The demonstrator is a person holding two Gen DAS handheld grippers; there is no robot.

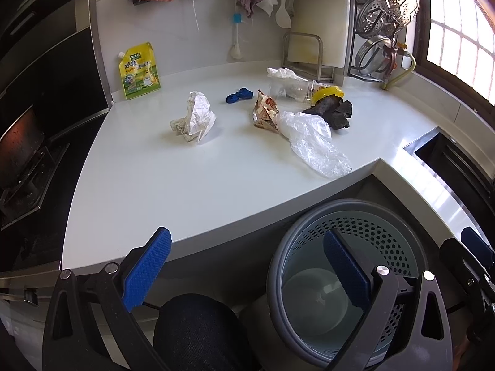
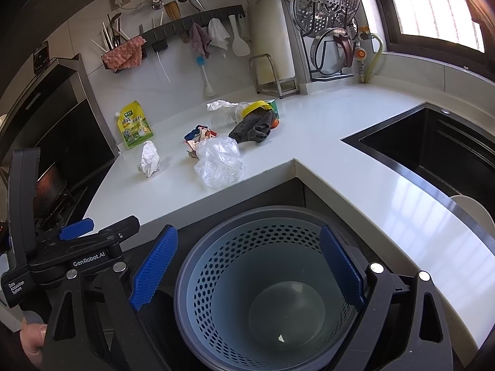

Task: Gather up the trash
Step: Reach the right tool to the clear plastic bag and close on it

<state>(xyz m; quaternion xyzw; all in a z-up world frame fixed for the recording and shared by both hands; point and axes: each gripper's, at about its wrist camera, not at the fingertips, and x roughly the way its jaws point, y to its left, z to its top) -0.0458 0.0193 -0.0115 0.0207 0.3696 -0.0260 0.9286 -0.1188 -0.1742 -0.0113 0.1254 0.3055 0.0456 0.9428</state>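
Table [image 1: 216, 191] top, big and white, spreads out ahead of both claws. Below its edge stands the round grey bin [image 2: 198, 266], right under the right claw [image 2: 249, 273] and just to the right of the left claw [image 1: 247, 273]. Only a tiny white scrap lies inside the bin. Both claws are spread wide and hold nothing. The trash lies on the table, well ahead of the claws: a clear plastic bag [image 1: 312, 143] nearest, a crumpled paper [image 1: 195, 117] off to the left, a dark cloth [image 1: 332, 113], a clear cup [image 1: 289, 90] on its side, a snack wrapper [image 1: 264, 109] touching the bag, and a small blue thing [image 1: 238, 95] behind it.
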